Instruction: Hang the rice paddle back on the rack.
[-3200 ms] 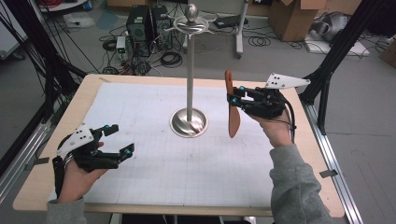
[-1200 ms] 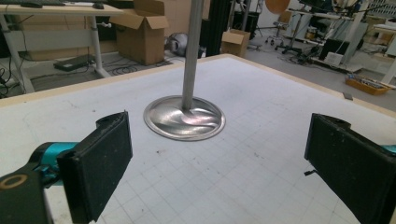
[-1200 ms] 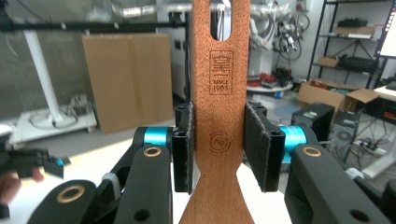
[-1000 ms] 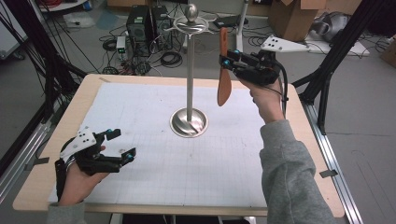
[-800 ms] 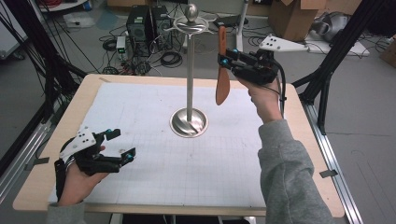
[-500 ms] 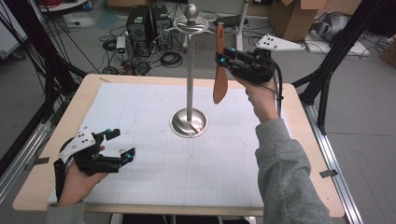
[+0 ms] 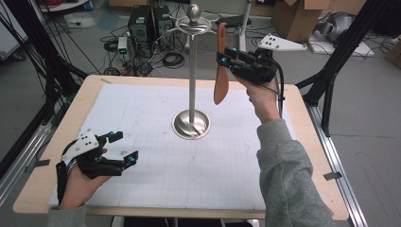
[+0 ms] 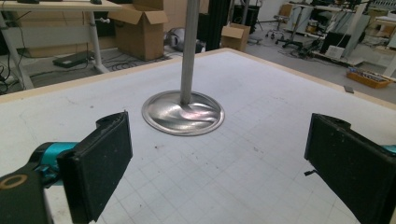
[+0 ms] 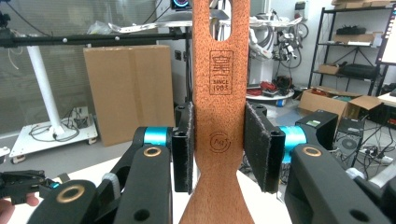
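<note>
- The right gripper (image 9: 218, 154) pinches a wooden spatula (image 9: 219, 107) branded "SINCE 1983".
- The left gripper (image 7: 124, 149), jaws spread, rests near the table's (image 7: 312, 142) near-left corner.

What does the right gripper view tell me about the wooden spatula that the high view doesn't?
Right gripper view: a burned-in stamp and hanging slot on the handle. High view: the blade hangs free beside the metal stand, with the left claw open, holding nothing. Both: the right claw shut on the upright spatula.
</note>
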`<action>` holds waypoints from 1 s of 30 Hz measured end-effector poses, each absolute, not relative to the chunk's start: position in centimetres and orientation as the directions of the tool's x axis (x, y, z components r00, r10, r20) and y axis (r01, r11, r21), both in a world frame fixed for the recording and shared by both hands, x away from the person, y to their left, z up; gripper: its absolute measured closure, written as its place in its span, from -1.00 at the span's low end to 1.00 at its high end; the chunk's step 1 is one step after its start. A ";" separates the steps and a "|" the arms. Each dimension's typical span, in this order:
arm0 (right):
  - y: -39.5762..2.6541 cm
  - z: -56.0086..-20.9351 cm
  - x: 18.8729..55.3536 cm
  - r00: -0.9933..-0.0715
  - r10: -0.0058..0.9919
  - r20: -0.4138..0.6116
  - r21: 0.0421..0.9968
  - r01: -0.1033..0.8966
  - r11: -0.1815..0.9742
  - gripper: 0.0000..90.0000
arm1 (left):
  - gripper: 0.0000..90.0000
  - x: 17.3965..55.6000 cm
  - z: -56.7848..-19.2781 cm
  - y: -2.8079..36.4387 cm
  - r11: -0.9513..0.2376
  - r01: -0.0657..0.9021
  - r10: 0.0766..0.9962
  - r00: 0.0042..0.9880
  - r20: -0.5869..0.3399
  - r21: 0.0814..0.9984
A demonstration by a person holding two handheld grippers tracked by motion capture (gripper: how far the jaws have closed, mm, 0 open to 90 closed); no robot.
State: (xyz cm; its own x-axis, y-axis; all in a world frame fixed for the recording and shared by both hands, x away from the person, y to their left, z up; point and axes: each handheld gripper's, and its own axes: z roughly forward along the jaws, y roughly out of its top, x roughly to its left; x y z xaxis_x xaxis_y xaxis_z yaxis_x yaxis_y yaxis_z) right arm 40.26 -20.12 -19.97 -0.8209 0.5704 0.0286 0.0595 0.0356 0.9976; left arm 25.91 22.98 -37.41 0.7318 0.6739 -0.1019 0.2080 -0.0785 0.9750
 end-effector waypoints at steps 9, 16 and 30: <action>-19.5 -20.0 40.4 -0.822 0.569 0.026 0.997 0.060 0.041 0.45 | -0.82 25.8 -37.3 23.1 -0.079 0.206 0.674 0.732 -0.101 0.975; -19.1 -20.1 40.6 -0.822 0.569 0.024 0.997 0.062 0.046 0.45 | -0.82 25.7 -37.3 23.1 -0.077 0.203 0.676 0.730 -0.098 0.976; -18.7 -20.6 40.9 -0.819 0.573 0.019 0.996 0.068 0.065 0.45 | -0.82 25.6 -37.1 23.1 -0.071 0.197 0.670 0.735 -0.099 0.978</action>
State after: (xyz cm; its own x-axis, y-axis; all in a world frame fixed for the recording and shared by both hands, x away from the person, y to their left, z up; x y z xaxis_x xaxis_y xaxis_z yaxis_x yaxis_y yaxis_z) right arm 40.91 -18.70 -20.57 -0.8192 0.5731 0.0187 0.0680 0.0647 0.9956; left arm 25.61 23.10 -37.11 0.7353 0.6704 -0.0995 0.1968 -0.0707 0.9779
